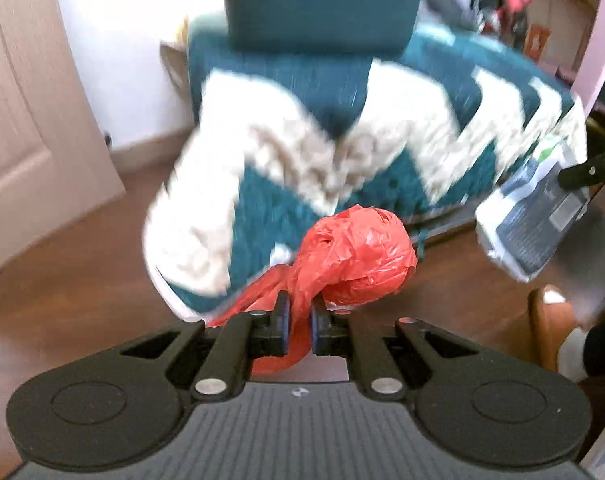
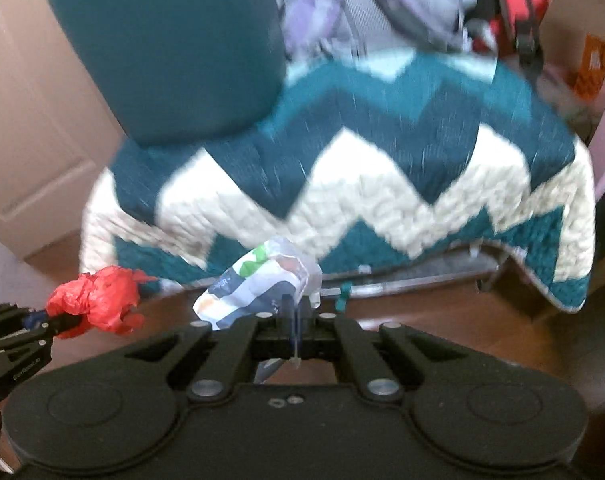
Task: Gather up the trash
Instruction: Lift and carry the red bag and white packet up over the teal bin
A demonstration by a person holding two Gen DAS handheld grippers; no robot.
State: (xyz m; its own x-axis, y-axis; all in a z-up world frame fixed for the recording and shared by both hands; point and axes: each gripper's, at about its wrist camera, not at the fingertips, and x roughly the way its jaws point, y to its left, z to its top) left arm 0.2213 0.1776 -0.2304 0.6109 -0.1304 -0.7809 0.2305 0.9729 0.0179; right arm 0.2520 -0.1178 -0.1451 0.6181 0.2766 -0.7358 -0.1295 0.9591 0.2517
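A crumpled red plastic bag [image 1: 354, 256] hangs in the air in front of the bed, its twisted neck pinched in my left gripper [image 1: 300, 312], which is shut on it. The same red bag [image 2: 96, 296] and the left gripper [image 2: 52, 322] show at the left edge of the right wrist view. My right gripper [image 2: 296, 312] is shut on a crumpled white, blue and green plastic wrapper [image 2: 258, 288], held above the wooden floor. That wrapper [image 1: 530, 216] with the right gripper's fingers [image 1: 586, 170] appears at the right of the left wrist view.
A bed with a teal and cream zigzag blanket [image 2: 362, 184] fills the middle, with a teal pillow [image 2: 162, 40] on it and clothes and bags [image 2: 382, 4] behind. A pale door [image 1: 26, 100] stands at the left. A person's slippered foot [image 1: 554, 328] rests on the wooden floor [image 1: 82, 272].
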